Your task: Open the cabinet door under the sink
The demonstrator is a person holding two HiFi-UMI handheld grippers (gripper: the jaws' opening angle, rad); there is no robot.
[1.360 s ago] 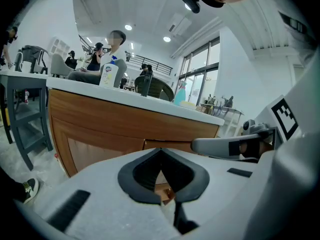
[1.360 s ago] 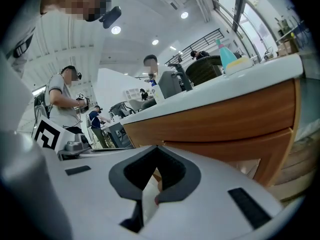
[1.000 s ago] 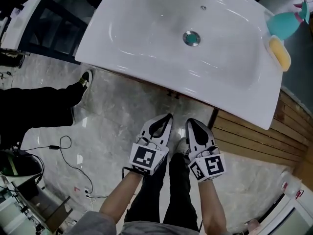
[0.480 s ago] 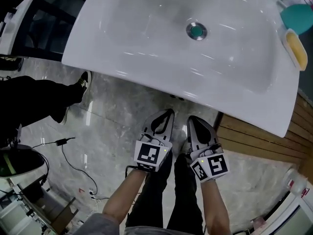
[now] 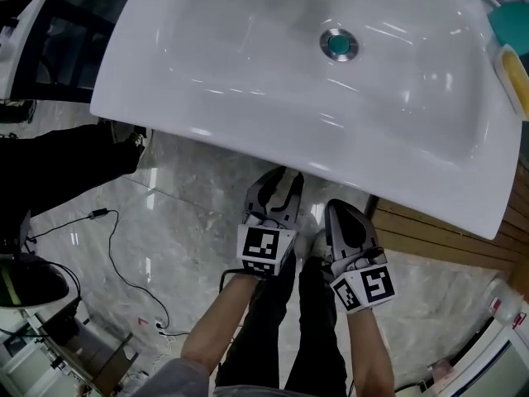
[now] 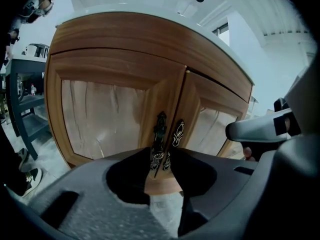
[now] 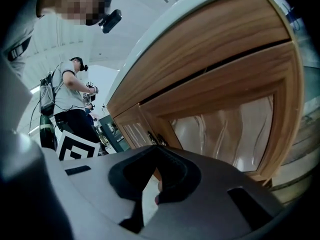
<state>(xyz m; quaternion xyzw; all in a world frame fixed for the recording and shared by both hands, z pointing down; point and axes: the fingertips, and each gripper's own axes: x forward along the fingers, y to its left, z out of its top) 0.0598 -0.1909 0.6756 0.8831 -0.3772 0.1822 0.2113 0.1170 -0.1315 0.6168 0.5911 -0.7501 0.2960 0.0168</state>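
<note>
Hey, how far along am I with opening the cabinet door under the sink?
Done: nothing yet; both cabinet doors are shut, meeting at the centre. In hand: the left gripper is aimed at the ornate handles, its jaws have just been opening, nothing gripped between them yet. Left: close on a handle and pull that door open.

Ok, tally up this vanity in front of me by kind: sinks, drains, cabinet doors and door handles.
sink: 1
drain: 1
cabinet doors: 2
door handles: 2
Total: 6
</note>
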